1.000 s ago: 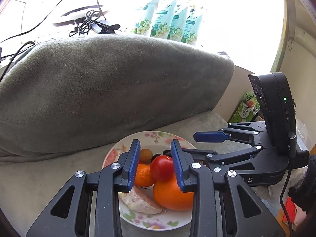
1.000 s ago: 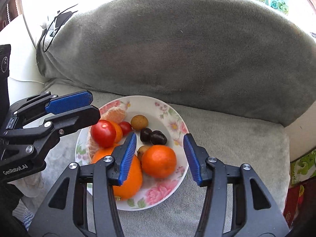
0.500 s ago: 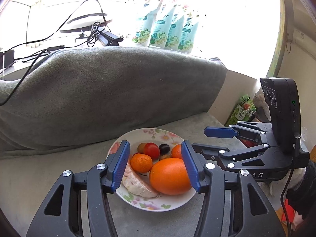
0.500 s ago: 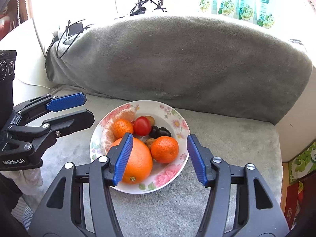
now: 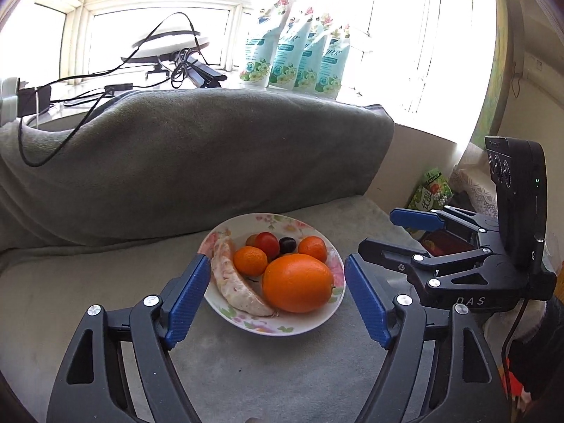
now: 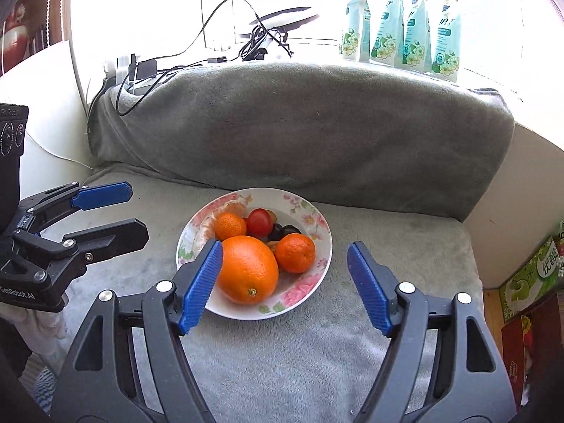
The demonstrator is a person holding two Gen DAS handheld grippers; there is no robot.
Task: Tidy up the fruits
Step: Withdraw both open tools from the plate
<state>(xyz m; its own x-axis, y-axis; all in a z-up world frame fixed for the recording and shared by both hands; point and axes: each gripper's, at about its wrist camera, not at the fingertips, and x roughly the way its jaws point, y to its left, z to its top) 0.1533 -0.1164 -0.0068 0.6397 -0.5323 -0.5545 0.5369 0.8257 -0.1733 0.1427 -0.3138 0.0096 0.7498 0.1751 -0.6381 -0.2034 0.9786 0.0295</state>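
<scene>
Fruits (image 5: 298, 282) beyond left claw (image 5: 275, 303)

Strong daylight enters through the window (image 5: 158, 31) behind the grey cushion (image 5: 197, 162), overexposing the panes to white. The foreground remains evenly lit, with soft shadows under the plate (image 6: 317, 275). Both views are sharp; fisheye curvature and dark vignetting affect the edges.

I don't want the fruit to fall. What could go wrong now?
The plate sits on a soft grey blanket, so a bump might tip it. The big orange lies near the front rim and could roll off. Both sets of jaws have just been opening, empty, close to the plate, so they might nudge it.
</scene>
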